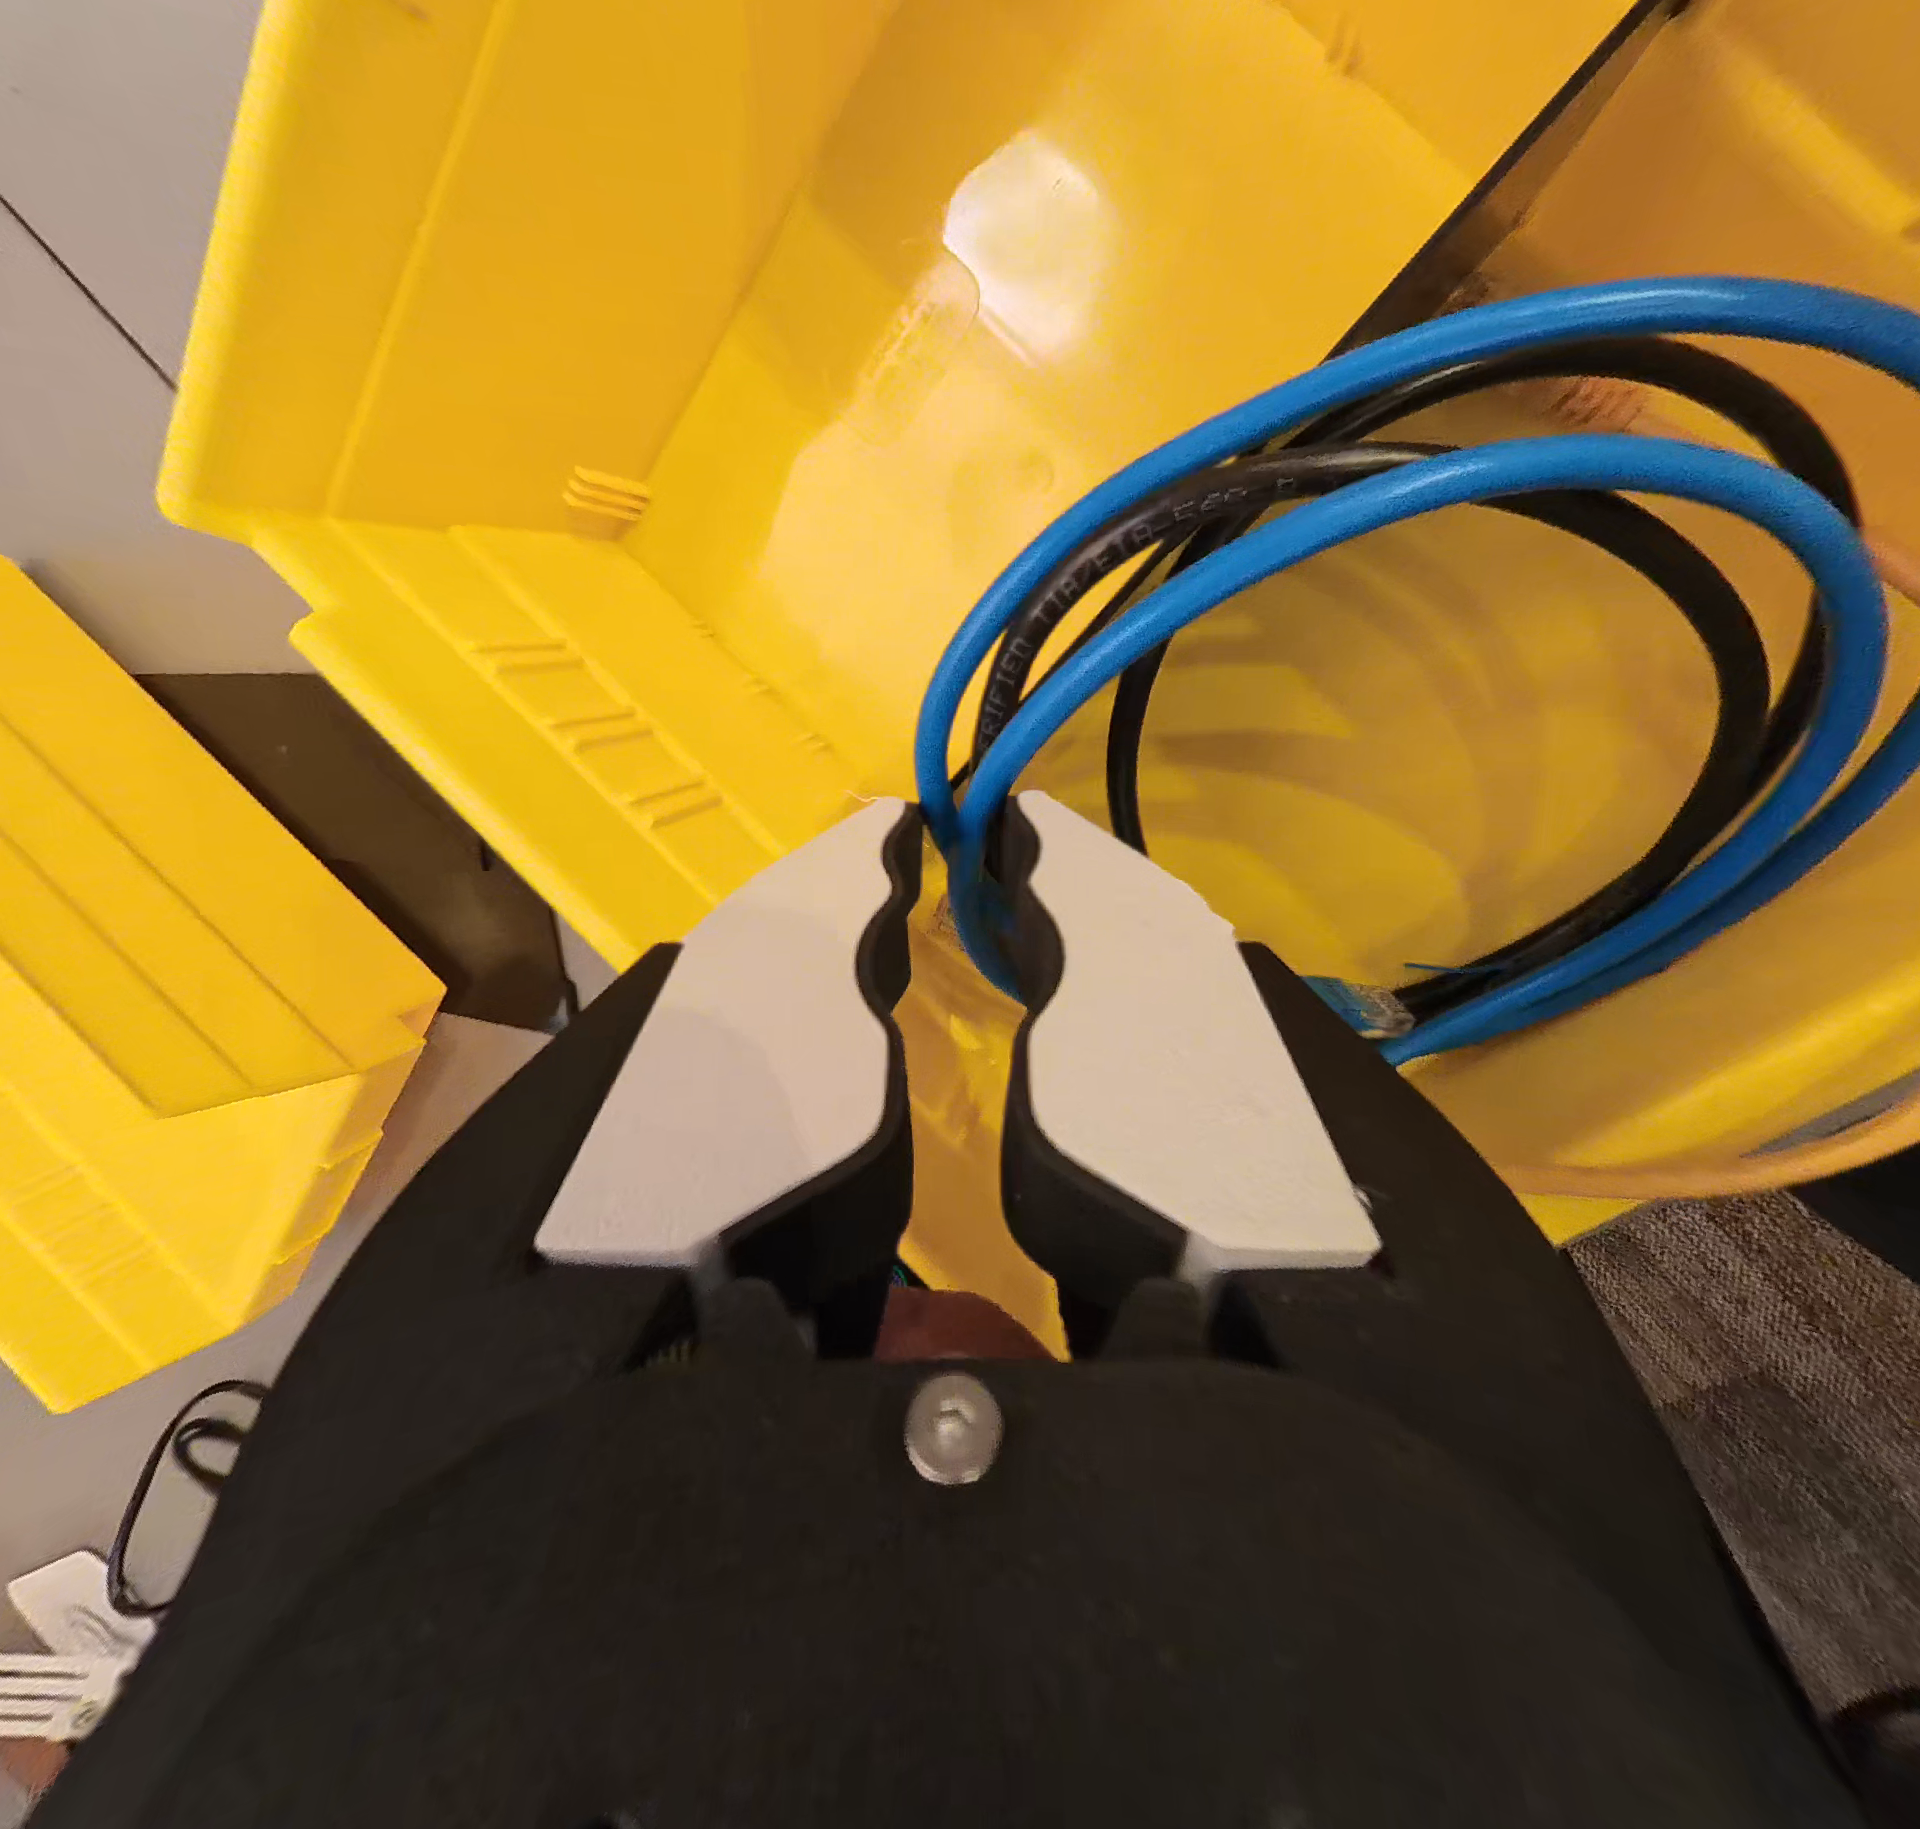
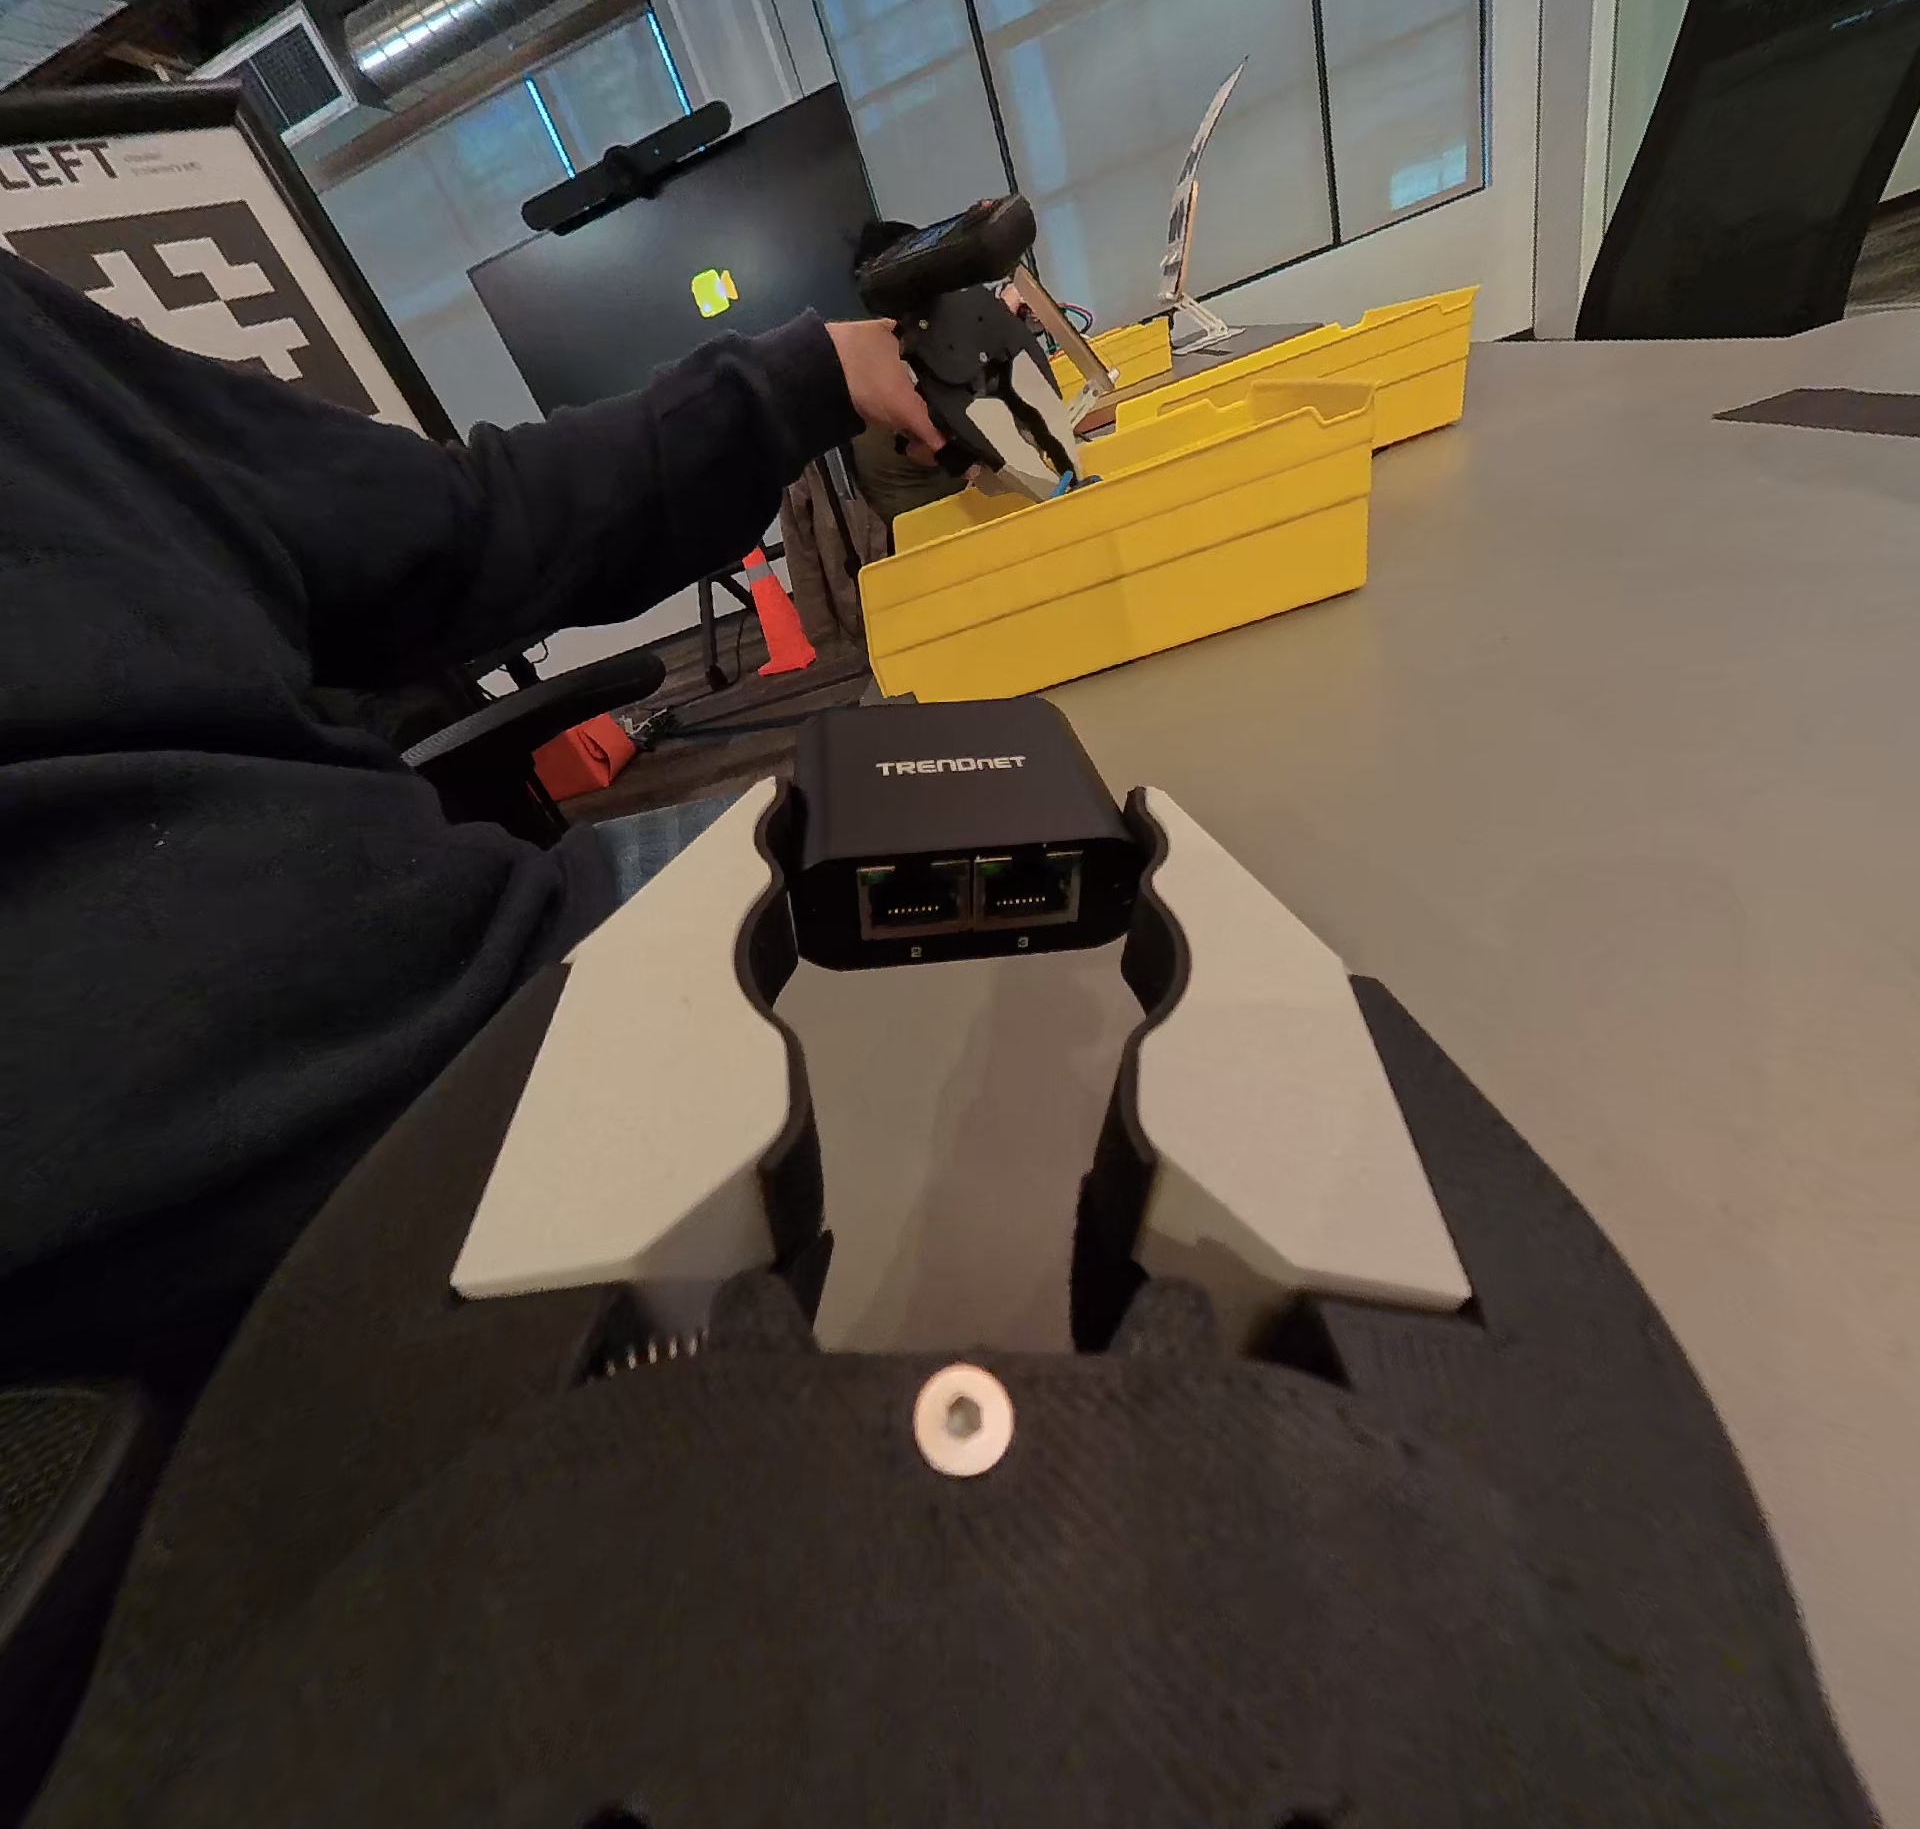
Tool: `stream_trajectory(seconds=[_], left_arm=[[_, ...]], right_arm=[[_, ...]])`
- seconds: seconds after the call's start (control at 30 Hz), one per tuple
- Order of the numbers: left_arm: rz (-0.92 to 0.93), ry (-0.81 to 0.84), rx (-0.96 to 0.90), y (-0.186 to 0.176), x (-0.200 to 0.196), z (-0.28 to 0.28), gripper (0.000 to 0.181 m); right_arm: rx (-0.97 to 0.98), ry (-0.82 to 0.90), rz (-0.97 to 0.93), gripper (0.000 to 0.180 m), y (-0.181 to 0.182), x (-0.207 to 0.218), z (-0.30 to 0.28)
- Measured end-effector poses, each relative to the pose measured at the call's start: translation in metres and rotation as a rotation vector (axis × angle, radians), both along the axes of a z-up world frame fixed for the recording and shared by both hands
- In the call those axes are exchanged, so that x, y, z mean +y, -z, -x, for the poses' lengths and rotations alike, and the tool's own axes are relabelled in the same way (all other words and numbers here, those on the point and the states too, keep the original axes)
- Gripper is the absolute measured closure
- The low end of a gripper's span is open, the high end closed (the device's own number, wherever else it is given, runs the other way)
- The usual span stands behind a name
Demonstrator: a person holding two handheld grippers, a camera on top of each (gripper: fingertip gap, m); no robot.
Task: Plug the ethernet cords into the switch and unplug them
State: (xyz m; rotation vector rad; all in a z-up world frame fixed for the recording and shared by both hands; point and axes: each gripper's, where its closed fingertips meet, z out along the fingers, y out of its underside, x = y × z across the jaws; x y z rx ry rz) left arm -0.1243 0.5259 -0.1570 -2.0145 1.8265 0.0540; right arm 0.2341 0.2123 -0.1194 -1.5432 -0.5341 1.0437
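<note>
Two coiled ethernet cords (image 1: 1434,574), blue and black, are pinched together by the left gripper (image 1: 971,823) above the yellow plastic bin (image 1: 582,252), presumably for fetching. The small black two-port switch (image 2: 961,834) is clamped on the grey table (image 2: 1558,740) by the right gripper (image 2: 961,844), ports facing back, likely steadied for plugging.

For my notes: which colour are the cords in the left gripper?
Blue and black cords, clearest in the left wrist view.
</note>
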Motion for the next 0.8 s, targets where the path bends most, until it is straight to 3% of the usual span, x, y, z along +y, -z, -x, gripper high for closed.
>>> stream_trajectory(seconds=[0.53,0.57,0.63,0.8], left_arm=[[-0.034,0.038,-0.018,-0.017,-0.013,0.000,0.181],[-0.044,0.032,-0.014,-0.015,-0.011,0.001,0.179],[-0.067,0.018,0.011,-0.010,-0.006,0.003,0.149],[-0.052,0.022,0.015,0.001,-0.003,0.002,0.173]], right_arm=[[-0.003,-0.006,0.001,0.120,0.001,0.000,0.001],[-0.003,-0.006,0.000,0.120,0.000,0.000,0.001],[-0.002,-0.005,-0.001,0.120,0.000,-0.001,0.001],[-0.001,-0.006,-0.002,0.120,0.000,-0.001,0.001]])
